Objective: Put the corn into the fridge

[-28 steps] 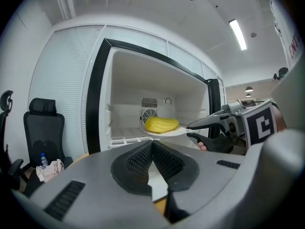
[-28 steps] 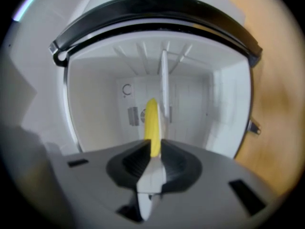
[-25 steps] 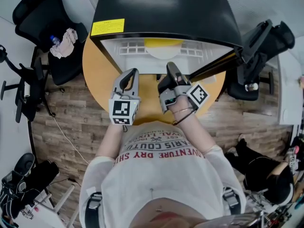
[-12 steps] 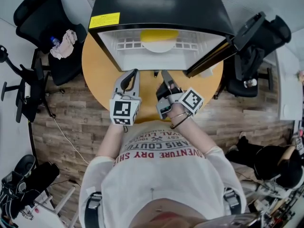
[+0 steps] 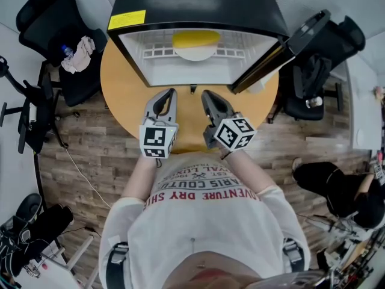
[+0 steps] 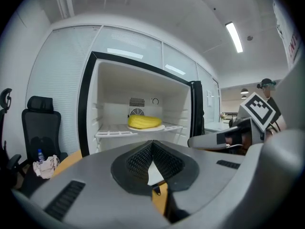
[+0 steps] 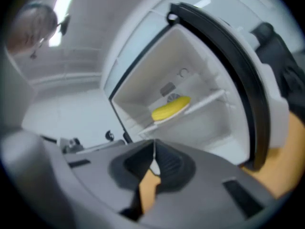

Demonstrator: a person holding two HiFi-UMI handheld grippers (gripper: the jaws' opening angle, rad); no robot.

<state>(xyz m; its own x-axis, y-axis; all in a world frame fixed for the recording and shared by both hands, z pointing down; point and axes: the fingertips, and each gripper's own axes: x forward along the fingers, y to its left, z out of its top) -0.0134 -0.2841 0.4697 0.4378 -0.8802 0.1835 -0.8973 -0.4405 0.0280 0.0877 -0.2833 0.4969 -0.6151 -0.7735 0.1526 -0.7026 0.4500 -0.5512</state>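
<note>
The yellow corn [image 5: 196,38] [image 6: 144,122] [image 7: 171,108] lies on a white plate [image 5: 197,53] on the wire shelf of the small black fridge [image 5: 198,5], whose door [image 5: 278,52] stands swung open to the right. Both grippers hover over the round wooden table [image 5: 123,95] just in front of the fridge opening. My left gripper [image 5: 166,94] [image 6: 152,144] is shut and holds nothing. My right gripper [image 5: 207,96] [image 7: 153,149] is shut too, empty, and tilted.
Black office chairs stand left [image 5: 57,35] and right [image 5: 322,59] of the table; a cloth and a bottle [image 5: 75,54] lie on the left one. Another person [image 5: 340,194] crouches at the right on the wooden floor. The right gripper [image 6: 233,135] shows in the left gripper view.
My right gripper has drawn back out of the fridge opening toward me and now sits beside the left one. The left gripper has barely moved. The corn stays on the shelf.
</note>
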